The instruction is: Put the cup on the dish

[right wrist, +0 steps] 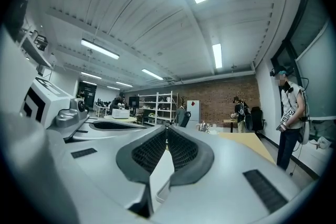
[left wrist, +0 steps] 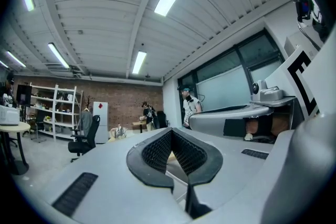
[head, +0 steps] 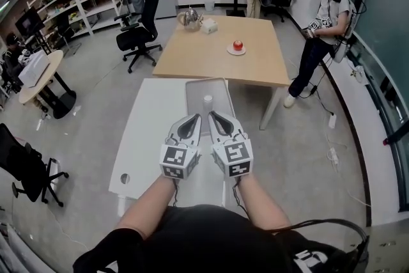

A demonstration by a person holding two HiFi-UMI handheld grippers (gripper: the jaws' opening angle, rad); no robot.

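A small white cup (head: pixel 208 101) stands upright on a flat grey tray (head: pixel 220 89) that lies on the white table (head: pixel 150 131) in front of me. Both grippers hover side by side just short of the cup, pointing at it. The left gripper (head: pixel 196 116) has its jaws together with nothing between them, as the left gripper view also shows for this gripper (left wrist: pixel 170 131). The right gripper (head: pixel 213 114) is shut and empty too, its tips meeting in its own view (right wrist: pixel 166 127). The cup is hidden in both gripper views.
Beyond the white table stands a wooden table (head: pixel 192 54) with a small white plate holding a red fruit (head: pixel 237 46), a kettle (head: pixel 190 18) and a box. Office chairs (head: pixel 139 32) stand to the left. A person (head: pixel 323 29) stands at the right.
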